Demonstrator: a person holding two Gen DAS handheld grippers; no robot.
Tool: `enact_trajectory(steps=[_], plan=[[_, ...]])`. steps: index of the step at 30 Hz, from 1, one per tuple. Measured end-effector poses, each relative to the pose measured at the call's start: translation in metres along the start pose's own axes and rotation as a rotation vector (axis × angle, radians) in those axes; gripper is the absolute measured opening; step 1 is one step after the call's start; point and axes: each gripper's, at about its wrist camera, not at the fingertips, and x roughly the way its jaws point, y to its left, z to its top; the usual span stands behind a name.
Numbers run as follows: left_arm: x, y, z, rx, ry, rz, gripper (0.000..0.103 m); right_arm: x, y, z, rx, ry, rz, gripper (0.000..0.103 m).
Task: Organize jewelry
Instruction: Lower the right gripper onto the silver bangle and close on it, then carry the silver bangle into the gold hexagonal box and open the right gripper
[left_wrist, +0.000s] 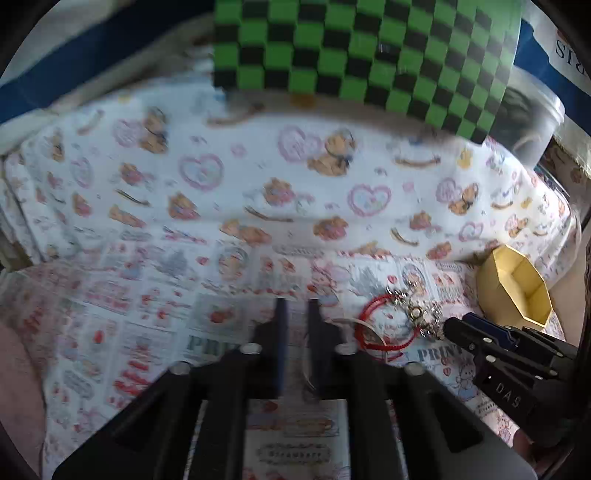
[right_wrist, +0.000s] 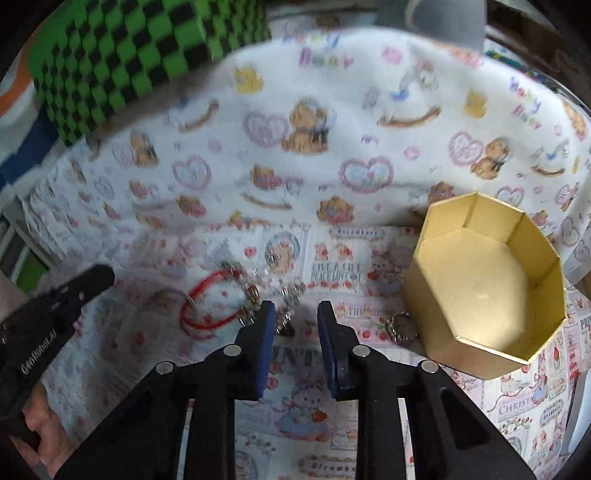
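in the left wrist view, the left claw is being held narrowly parted over the printed cloth. a thin clear loop is lying between its fingers; whether it is being gripped cannot be told. the red cord bracelet and a silver charm piece are lying just to its right.

in the right wrist view, the right claw is being lowered over the silver charm piece, jaws parted, nothing clamped. the gold octagonal box is being kept open nearby, presumably to receive jewelry; a small ring is lying beside it.
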Motion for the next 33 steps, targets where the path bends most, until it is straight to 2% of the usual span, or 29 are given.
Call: enact_trajectory(steps=[3,5,7,8,9,12,14,20,24,27,33], plan=[[0.013,-0.003,-0.003,0.035,0.012,0.022,0.027,0.006,0.0,-0.002,-0.019,0.004,-0.004,0.026],[0.025,-0.006,-0.003,0.044,0.048,-0.007,0.029,0.008,0.003,-0.002,-0.04,-0.002,-0.006,0.024],[0.036,-0.006,-0.004,0.031,0.078,-0.021,0.029,0.01,0.005,-0.004,-0.056,0.013,0.007,0.014],[0.037,-0.007,-0.005,0.04,0.07,-0.011,0.029,0.01,0.006,-0.003,-0.062,0.024,0.017,0.013],[0.036,-0.011,-0.006,0.067,0.067,0.005,0.026,0.009,0.008,-0.005,-0.073,0.033,0.026,0.013],[0.037,-0.022,-0.009,0.126,0.063,0.016,0.004,0.004,0.013,-0.012,-0.101,0.03,0.028,0.012],[0.035,-0.023,-0.009,0.123,0.049,0.015,0.002,0.0,0.012,-0.012,-0.079,0.009,0.034,0.012],[0.001,-0.009,-0.003,0.059,-0.066,-0.027,0.001,-0.023,-0.004,-0.011,-0.029,-0.041,0.068,0.012],[-0.02,-0.01,0.0,0.066,-0.158,0.01,0.001,-0.036,-0.013,-0.01,-0.004,-0.055,0.088,0.012],[-0.03,-0.008,0.0,0.051,-0.197,0.03,0.001,-0.047,-0.016,-0.009,-0.002,-0.073,0.094,0.012],[-0.059,-0.003,0.001,0.028,-0.261,0.001,0.001,-0.076,-0.013,-0.006,-0.026,-0.158,0.075,0.012]])
